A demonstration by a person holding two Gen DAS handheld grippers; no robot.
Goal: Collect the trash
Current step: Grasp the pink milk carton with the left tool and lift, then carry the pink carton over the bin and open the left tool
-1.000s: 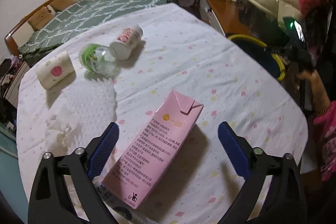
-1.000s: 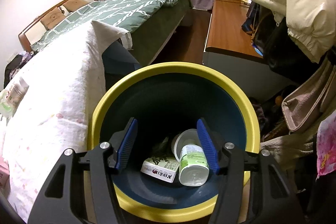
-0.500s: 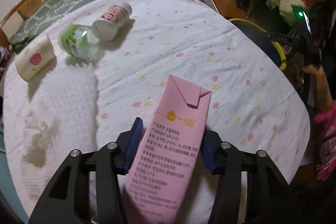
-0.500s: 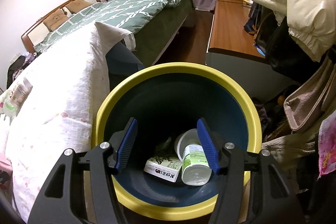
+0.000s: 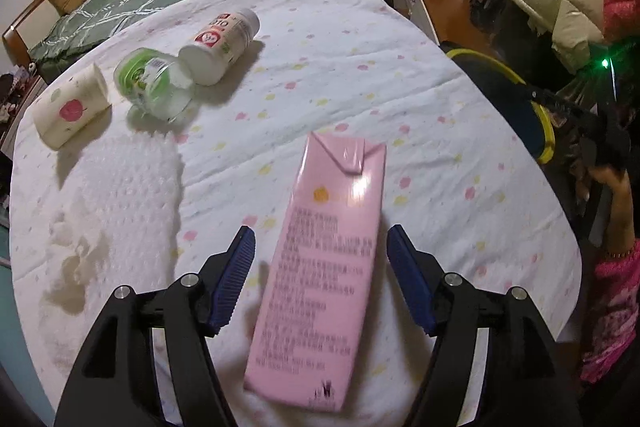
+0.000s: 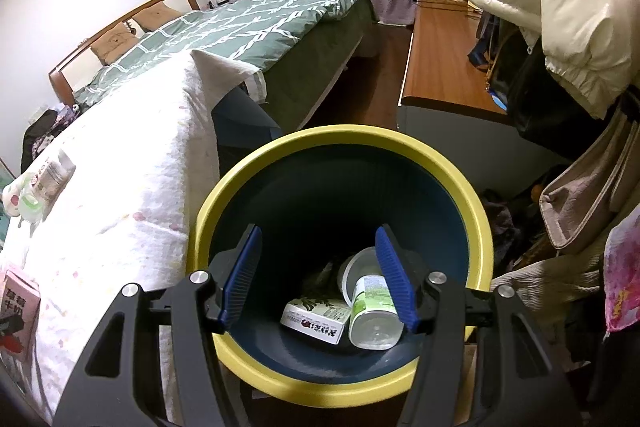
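The left hand-held gripper [image 5: 320, 267] has just been opening; the pink carton [image 5: 326, 267] lies on the table [image 5: 420, 107] between its jaws, untouched. The right hand-held gripper [image 6: 318, 275] hangs half open and empty over the bin [image 6: 340, 147].

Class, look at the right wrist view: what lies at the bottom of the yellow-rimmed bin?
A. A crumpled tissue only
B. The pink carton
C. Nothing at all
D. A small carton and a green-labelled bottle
D: inside the bin, a small carton lies beside a green-labelled bottle.
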